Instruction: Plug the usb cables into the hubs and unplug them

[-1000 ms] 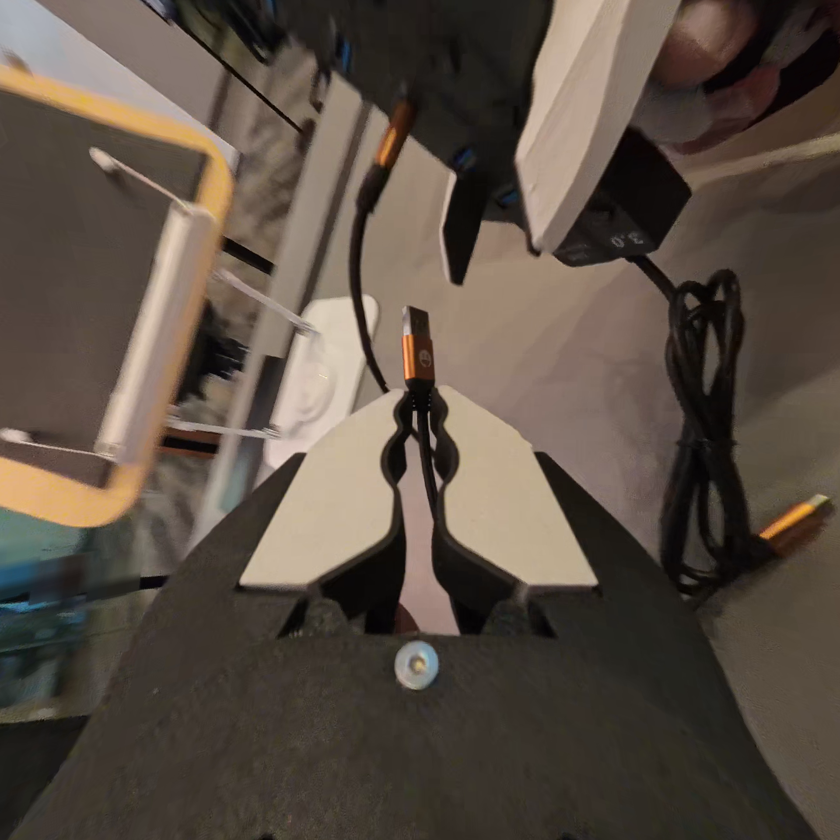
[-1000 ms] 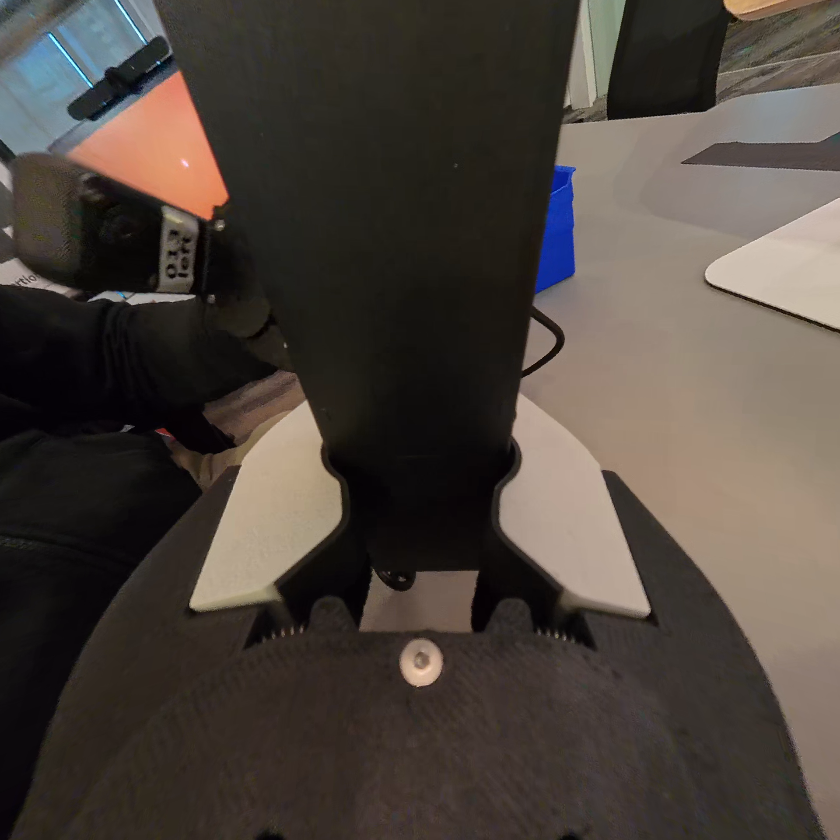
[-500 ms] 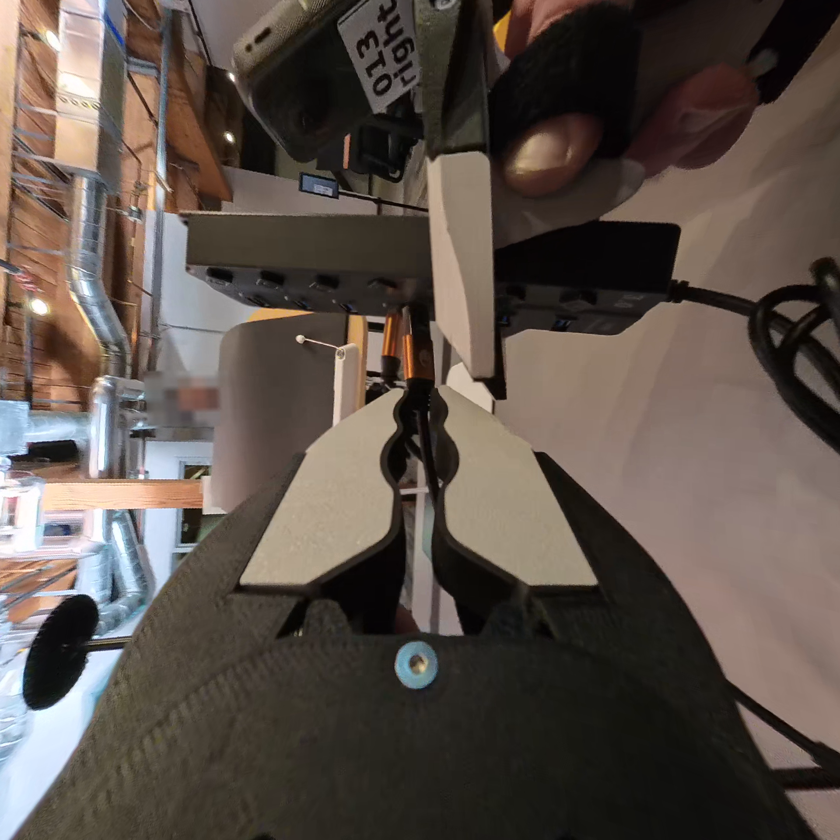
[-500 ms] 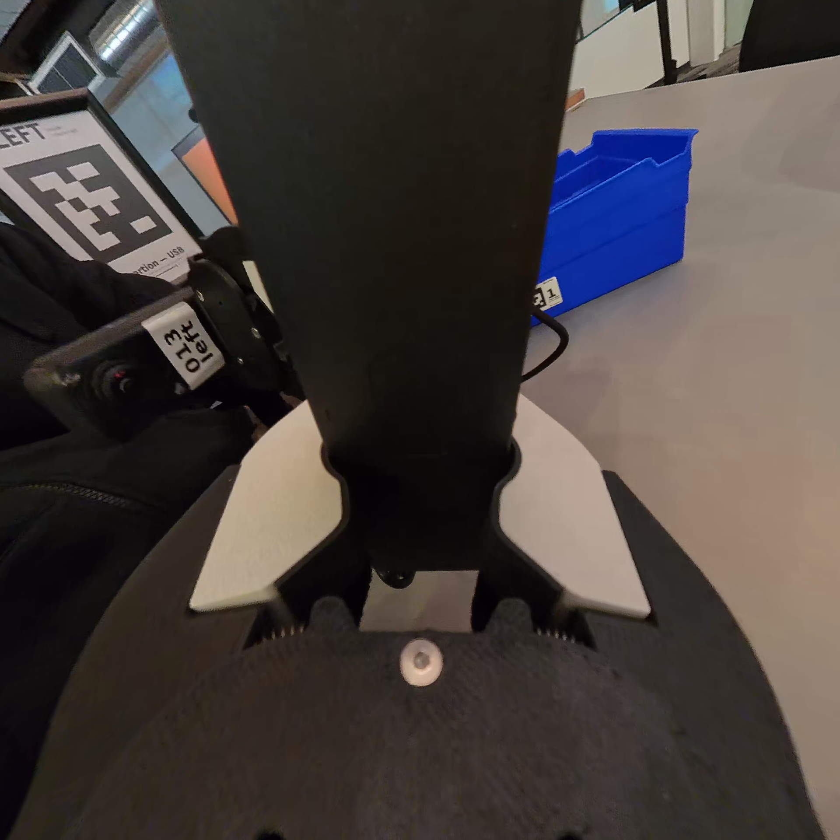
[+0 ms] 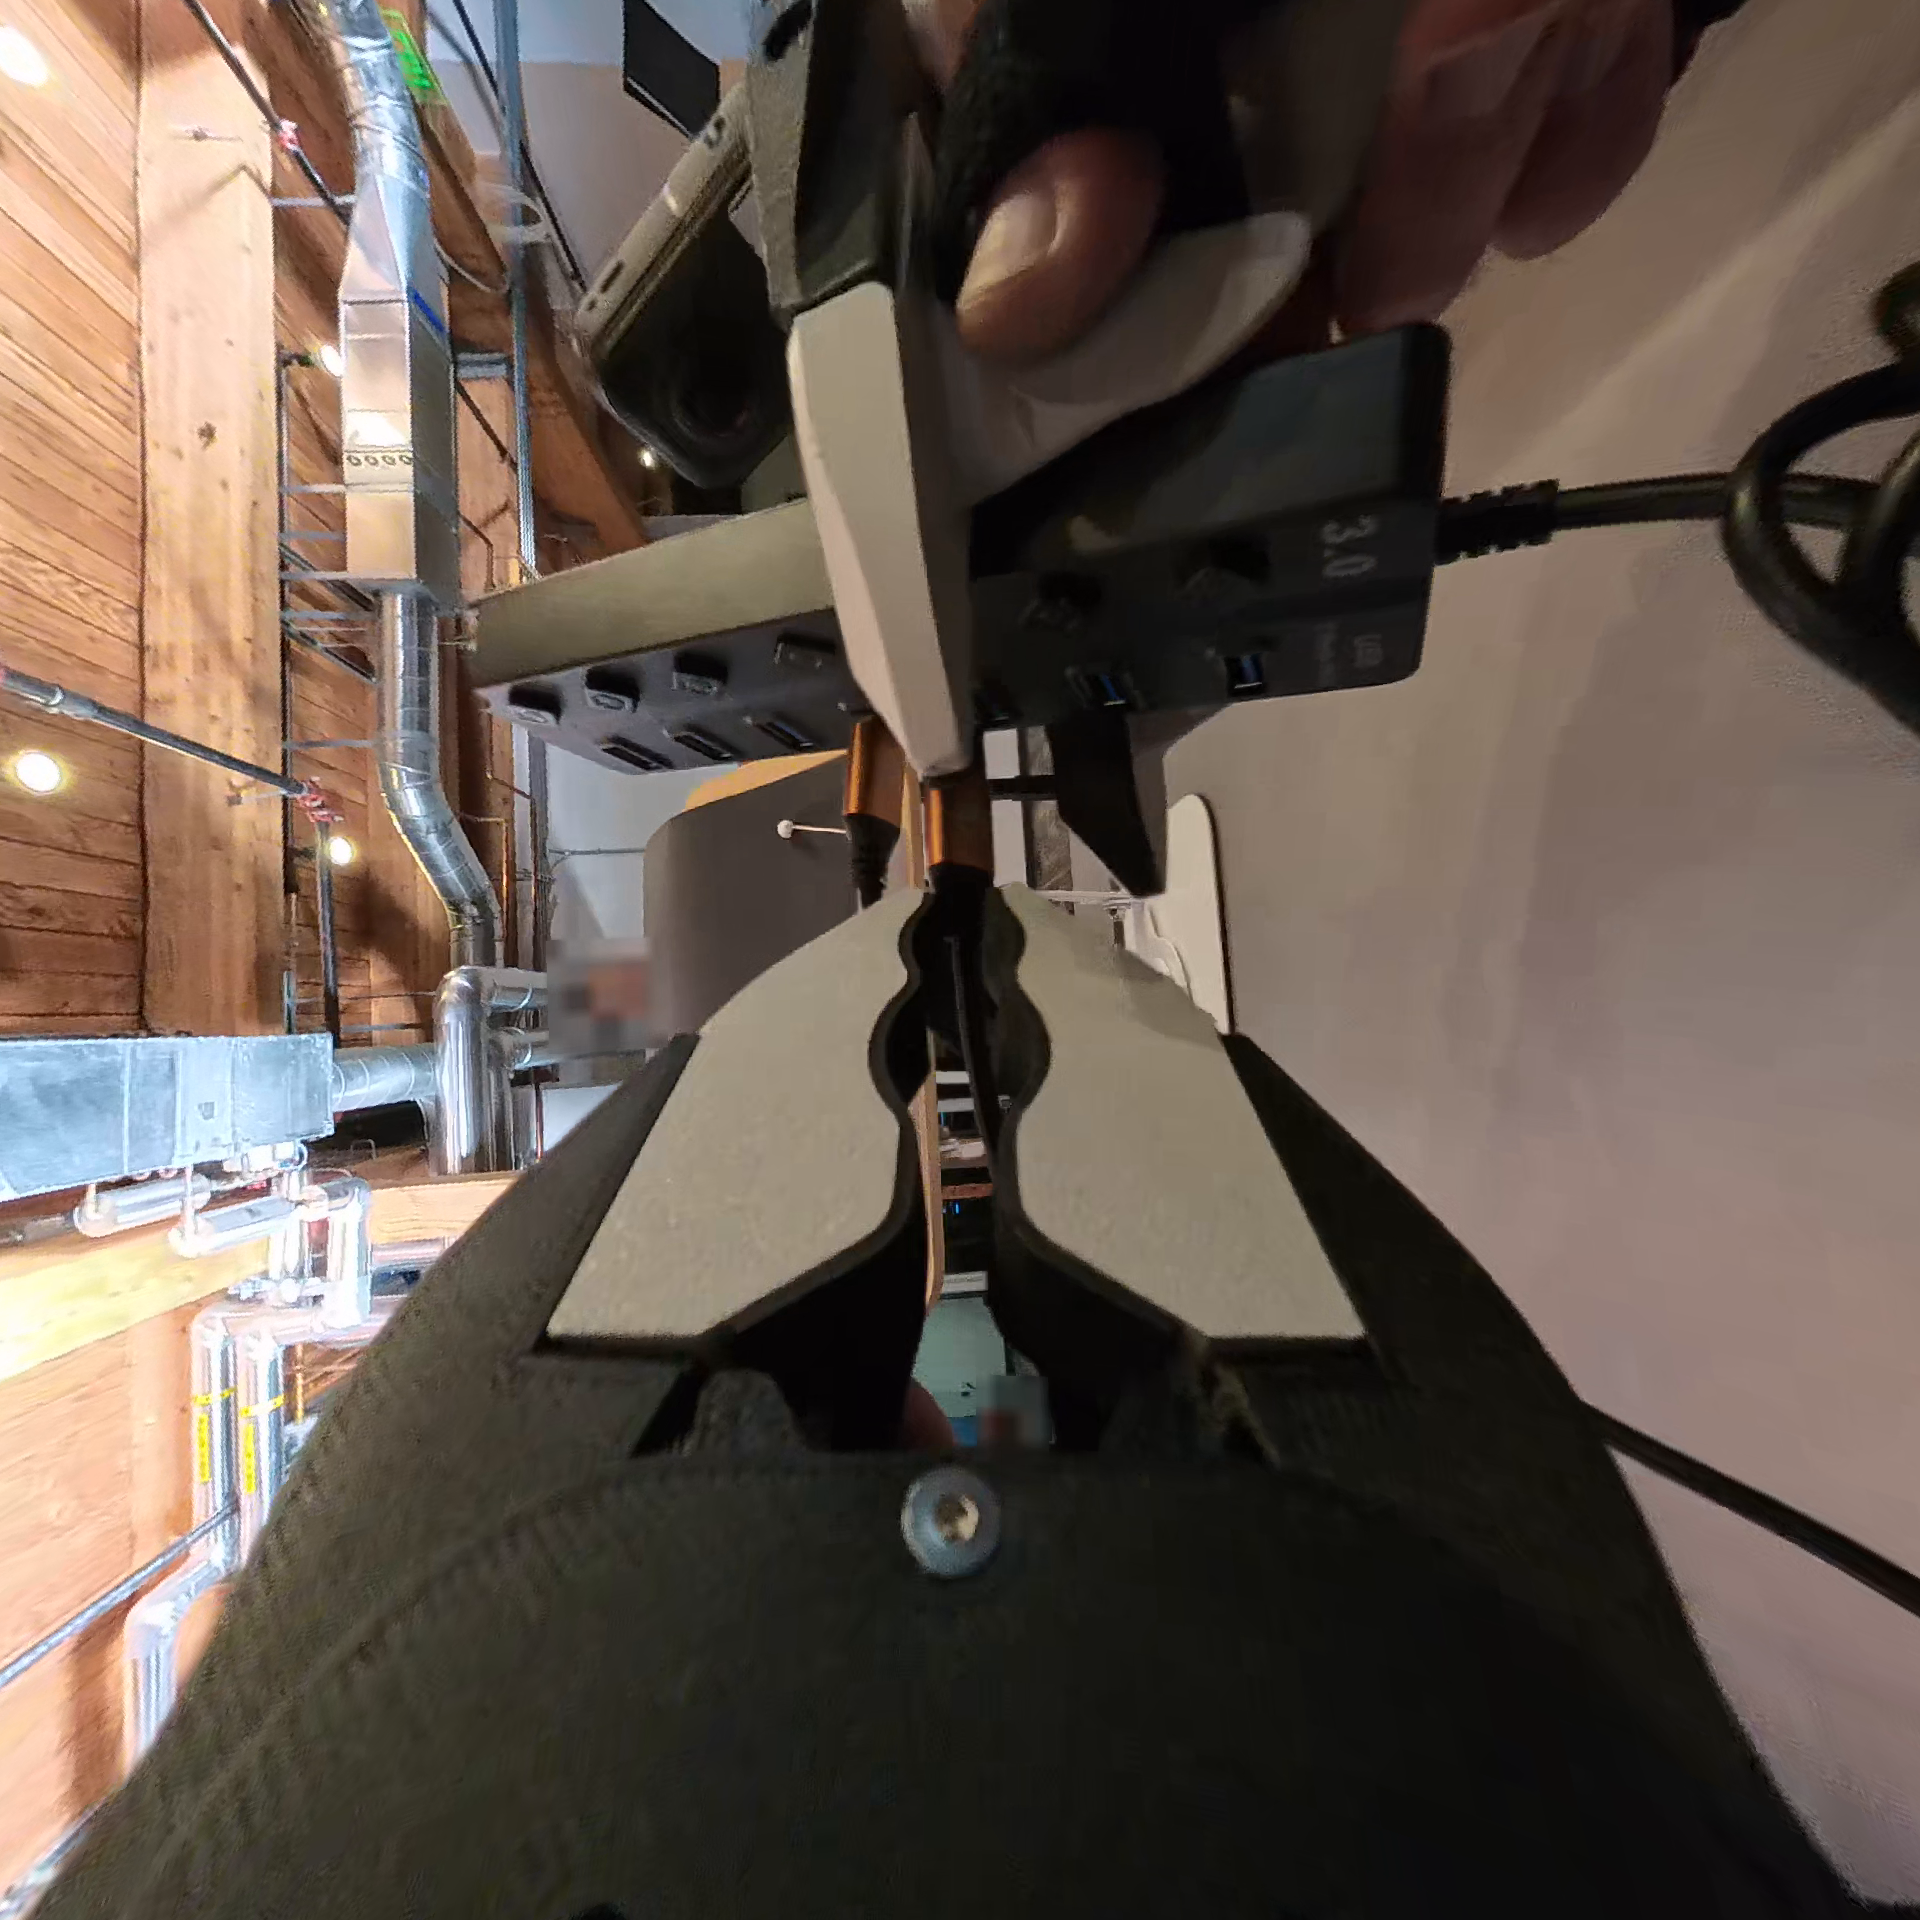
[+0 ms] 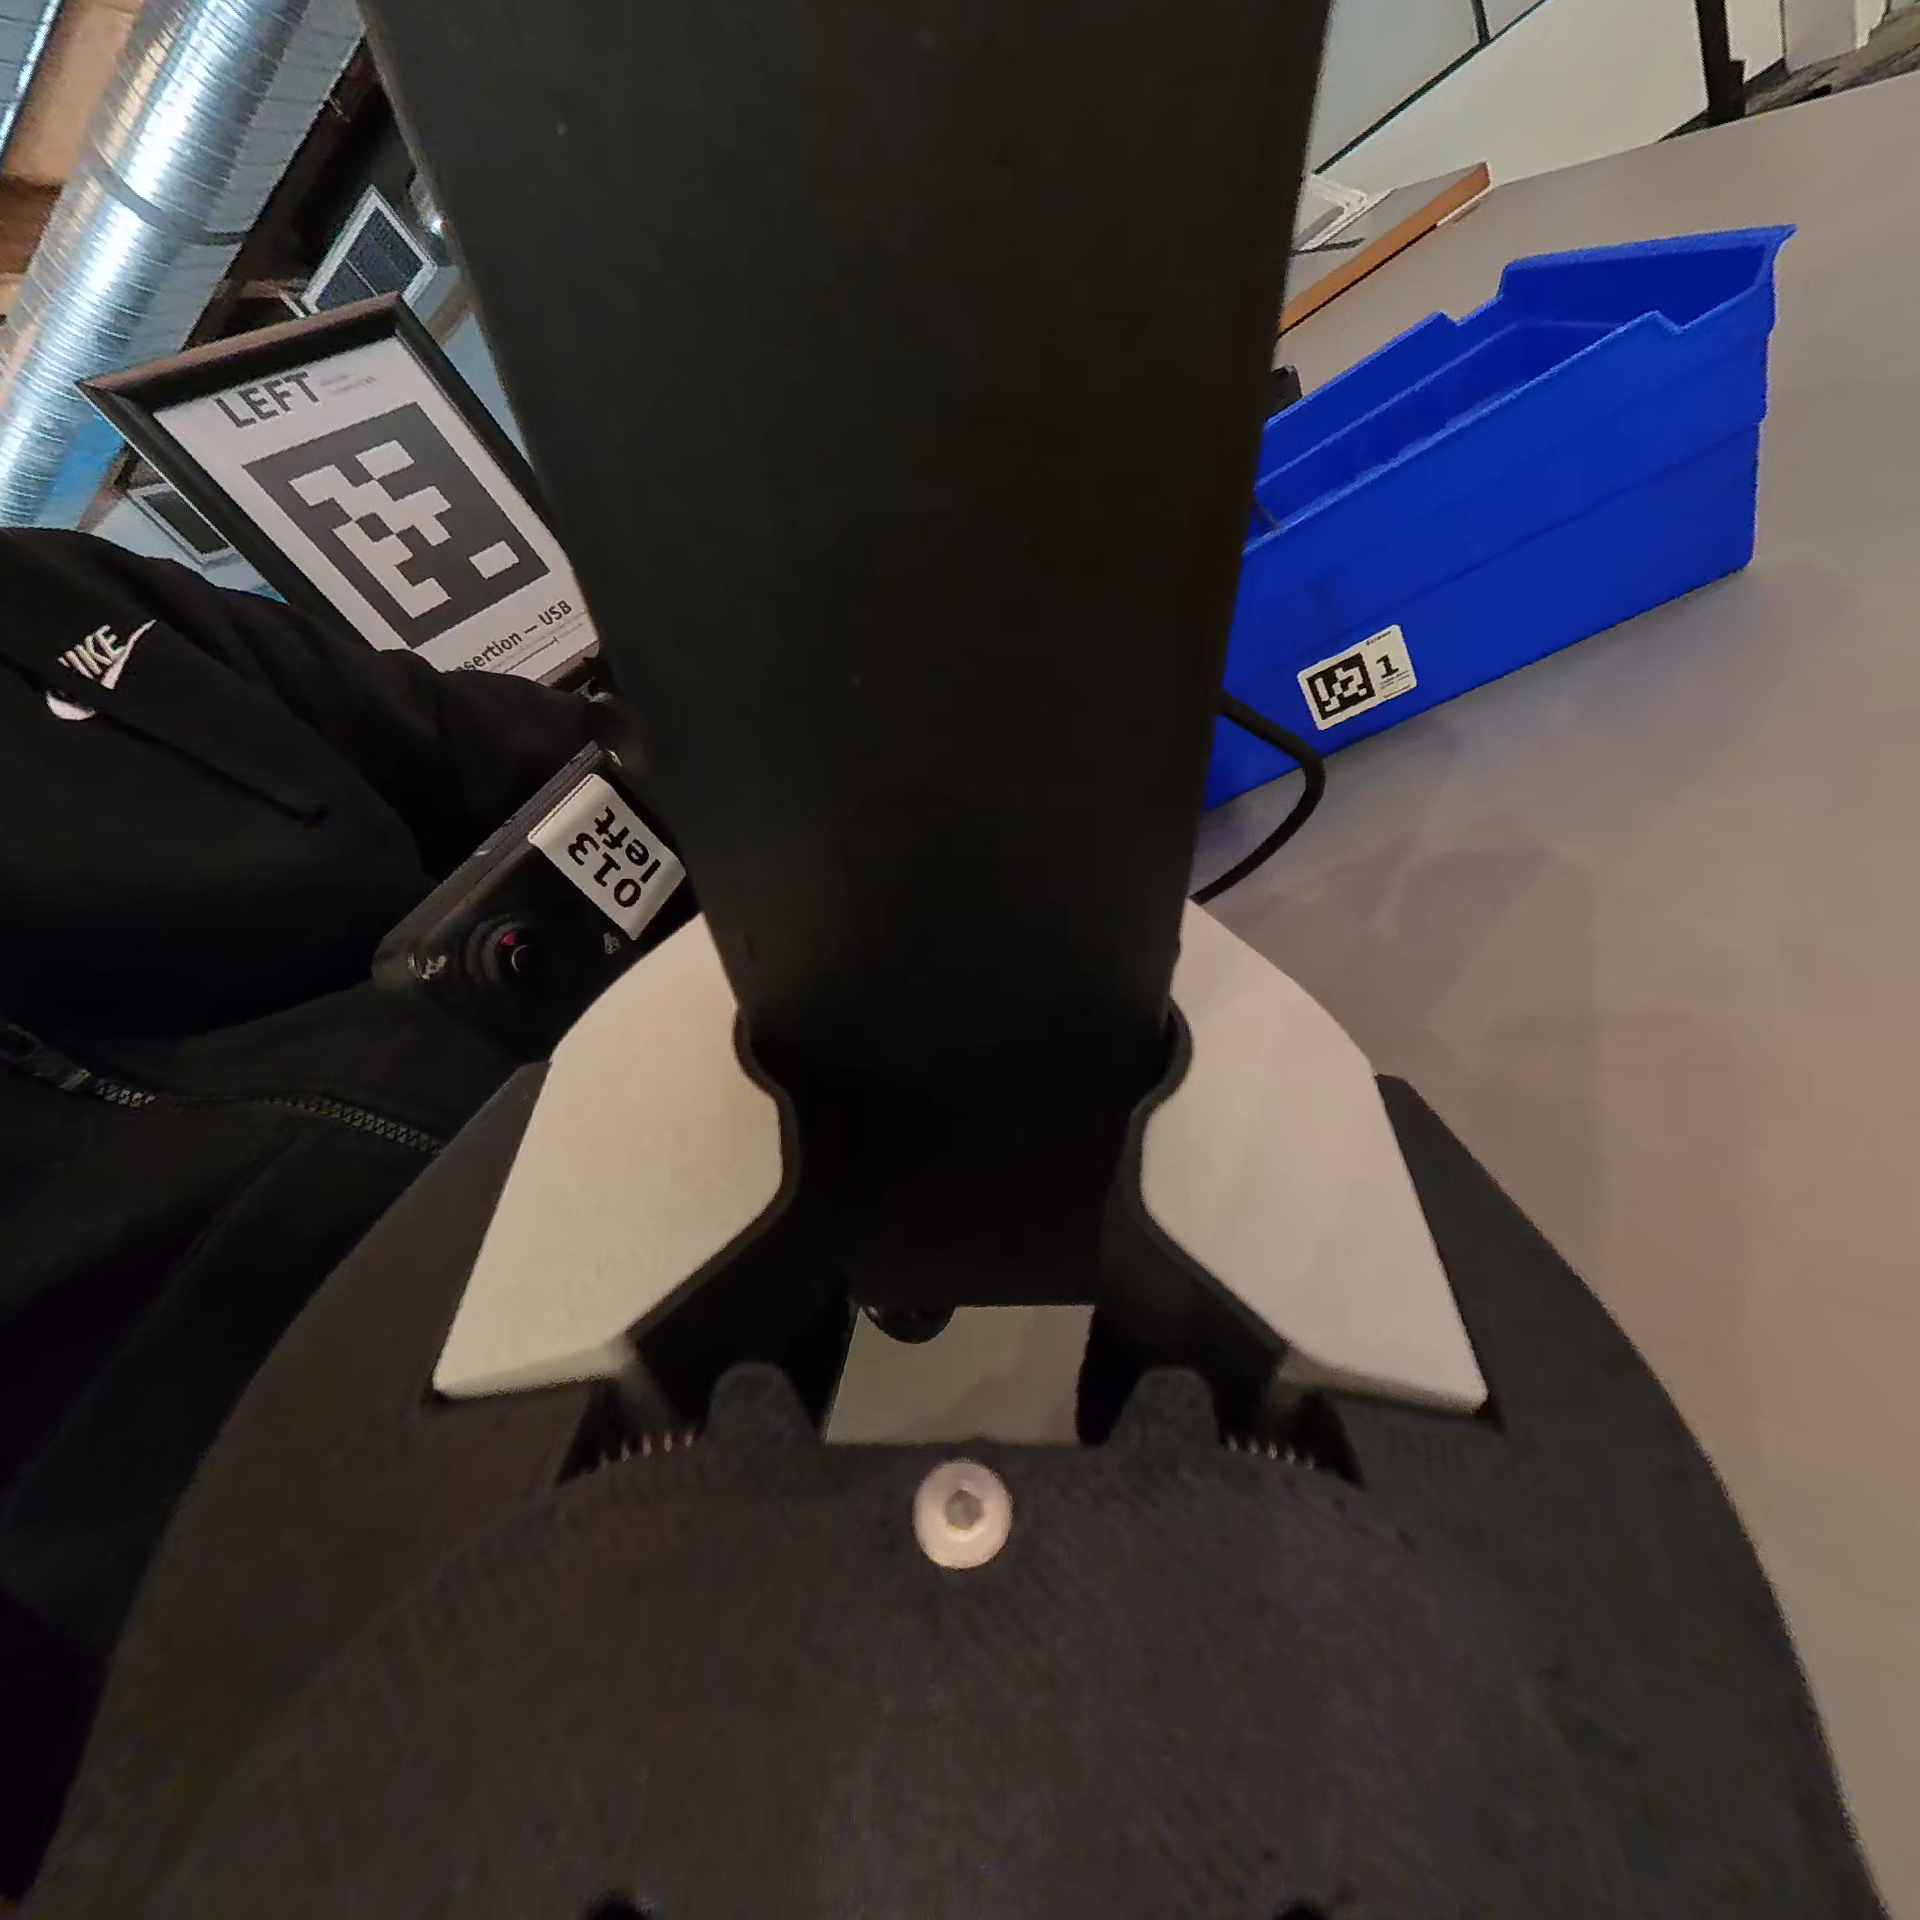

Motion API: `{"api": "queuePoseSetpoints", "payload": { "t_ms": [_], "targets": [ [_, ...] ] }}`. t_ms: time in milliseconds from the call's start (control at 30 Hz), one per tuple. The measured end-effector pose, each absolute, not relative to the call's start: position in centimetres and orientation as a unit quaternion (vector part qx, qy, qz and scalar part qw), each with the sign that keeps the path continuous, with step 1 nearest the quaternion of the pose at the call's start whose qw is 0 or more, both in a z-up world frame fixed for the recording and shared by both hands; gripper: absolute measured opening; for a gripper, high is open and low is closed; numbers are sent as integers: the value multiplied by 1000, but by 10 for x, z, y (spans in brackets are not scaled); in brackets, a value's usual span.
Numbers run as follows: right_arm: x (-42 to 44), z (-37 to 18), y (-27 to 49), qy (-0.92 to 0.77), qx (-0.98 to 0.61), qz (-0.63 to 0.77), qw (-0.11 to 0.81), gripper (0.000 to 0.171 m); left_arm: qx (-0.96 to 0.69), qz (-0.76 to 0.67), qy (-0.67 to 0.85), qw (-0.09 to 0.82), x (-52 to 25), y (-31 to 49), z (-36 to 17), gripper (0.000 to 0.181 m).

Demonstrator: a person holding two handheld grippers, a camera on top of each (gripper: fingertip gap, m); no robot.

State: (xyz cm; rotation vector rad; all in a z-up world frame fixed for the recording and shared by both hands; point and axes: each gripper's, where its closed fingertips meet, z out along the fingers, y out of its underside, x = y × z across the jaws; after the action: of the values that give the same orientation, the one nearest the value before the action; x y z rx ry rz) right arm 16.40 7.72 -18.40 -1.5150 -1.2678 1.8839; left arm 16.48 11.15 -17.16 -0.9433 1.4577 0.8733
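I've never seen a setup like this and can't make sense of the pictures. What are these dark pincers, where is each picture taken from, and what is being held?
There is no robot: a person holds a two-finger claw in each hand, with a camera on each looking along its fingers. In the left view, the left claw pinches an orange USB plug at the black hub. In the right view, the right claw clamps that hub. A blue bin stands on the grey table.

Wood-plank walls (image 5: 125, 499) with silver ducts (image 5: 416, 582) and round lamps (image 5: 36, 771) — a grey table (image 6: 1621, 935) below.
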Motion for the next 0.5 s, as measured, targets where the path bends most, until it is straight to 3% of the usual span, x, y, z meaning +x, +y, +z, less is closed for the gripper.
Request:
{"api": "queuePoseSetpoints", "payload": {
  "t_ms": [500],
  "targets": [
    [166,-185,72,-451,-545,686,169,64,-363,395,631,560,165,111,-178,7]
  ]
}}
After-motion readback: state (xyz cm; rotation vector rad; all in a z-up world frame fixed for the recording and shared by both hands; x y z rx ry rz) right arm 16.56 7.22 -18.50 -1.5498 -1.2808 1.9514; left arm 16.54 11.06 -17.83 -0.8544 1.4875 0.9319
